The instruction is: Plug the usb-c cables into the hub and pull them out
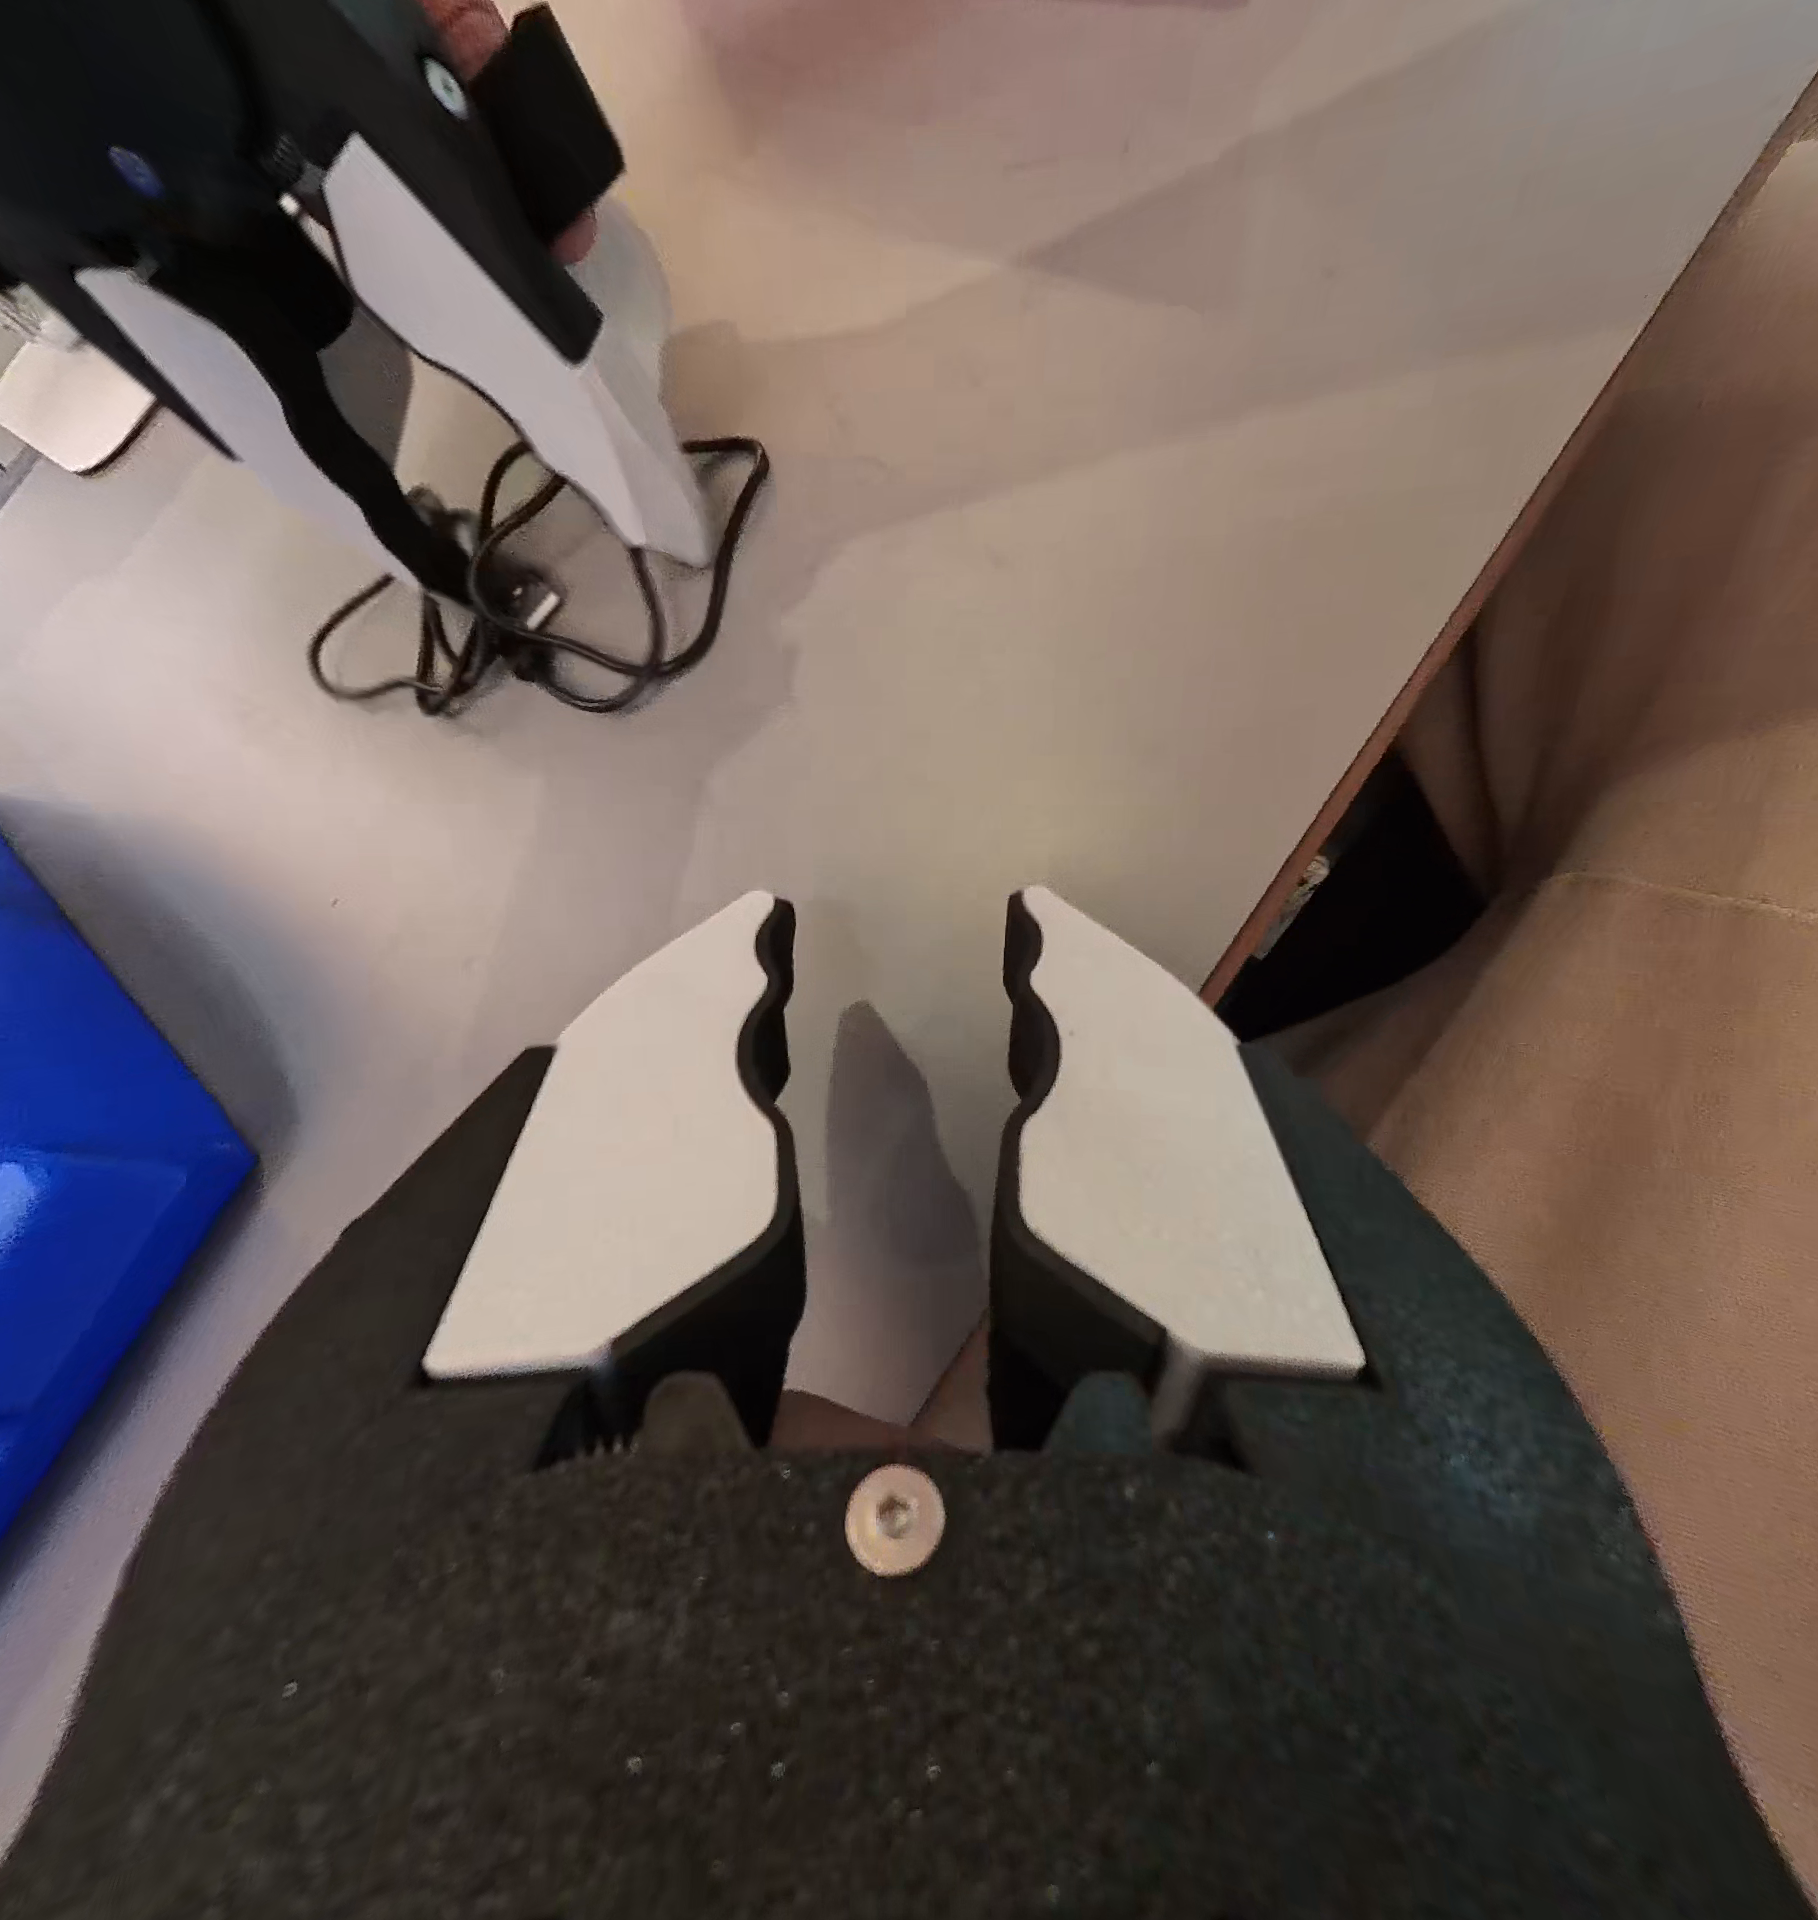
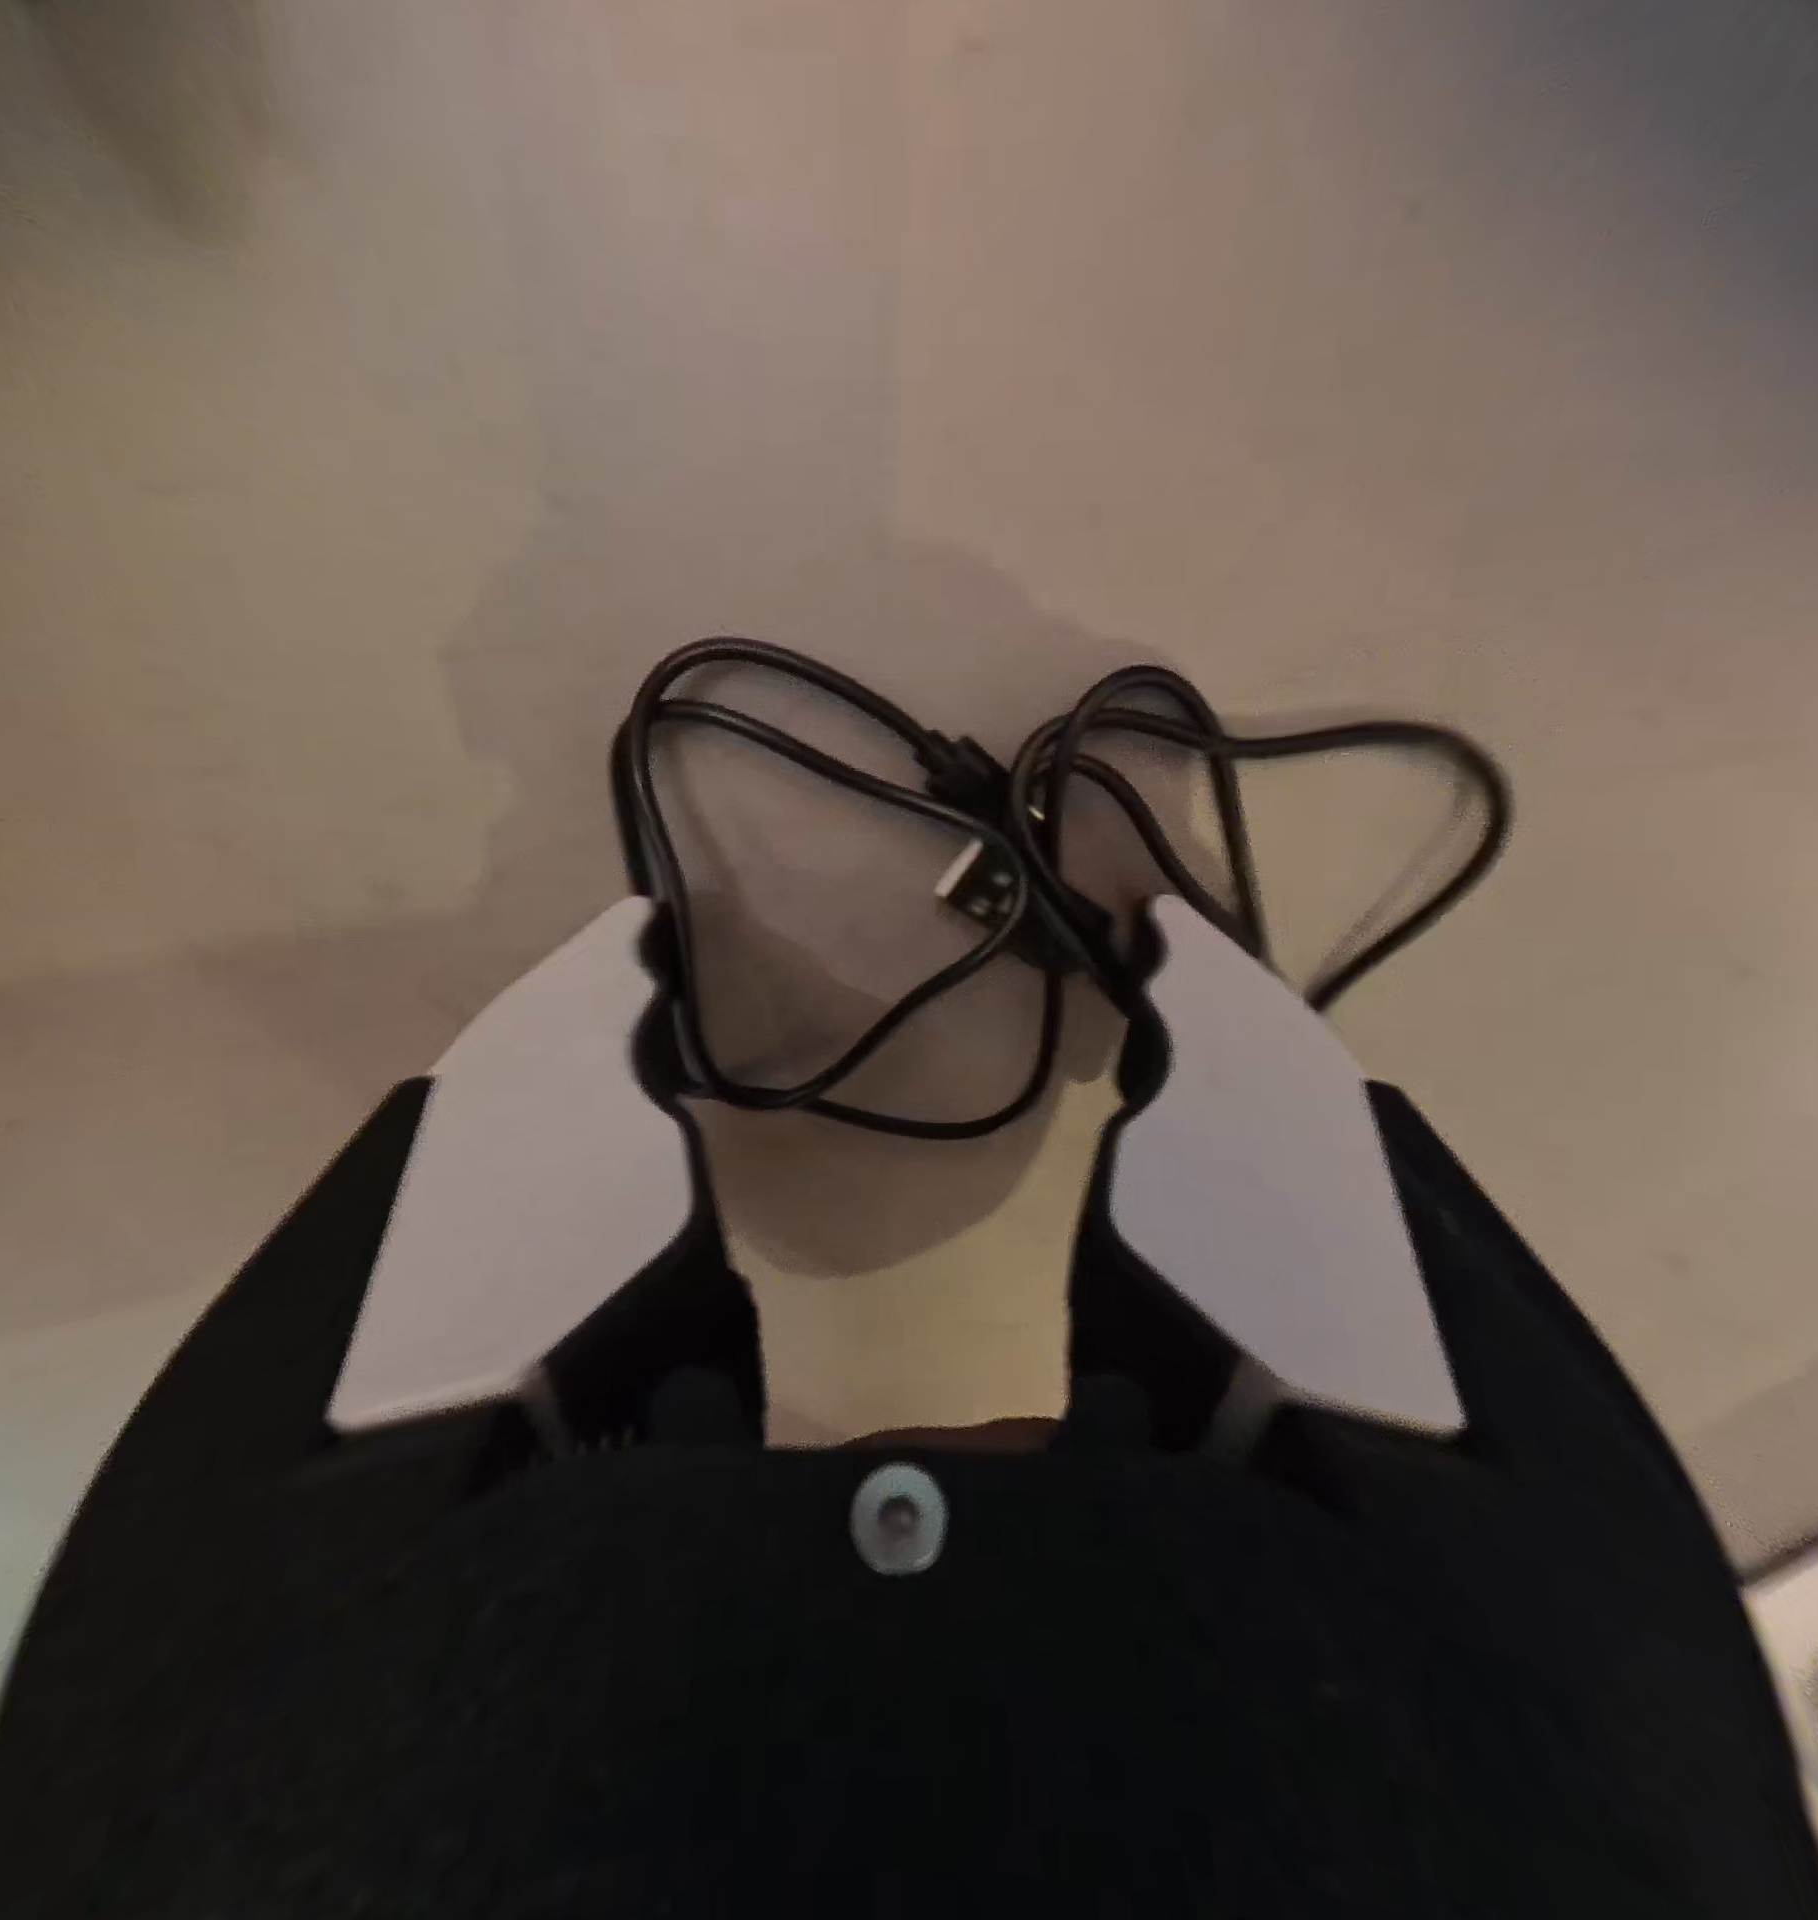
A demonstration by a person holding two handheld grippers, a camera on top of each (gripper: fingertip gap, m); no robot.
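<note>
A tangle of black cables (image 2: 952, 758) lies on the pale table (image 2: 365, 520). One plug with a metal end (image 2: 972, 883) shows in the middle of it. My right gripper (image 2: 900, 925) is open wide, with its fingertips on either side of the tangle, low over it and holding nothing. In the left wrist view the right gripper (image 1: 557, 556) reaches down onto the cables (image 1: 531, 644) at the upper left. My left gripper (image 1: 900, 914) is open and empty over bare table, well short of the cables. No hub is in view.
A blue box-like object (image 1: 53, 1143) lies at the left edge. A white stand base (image 1: 63, 416) sits at the far left. The table's brown edge (image 1: 1456, 644) runs along the right, with beige upholstery (image 1: 1663, 1039) beyond it.
</note>
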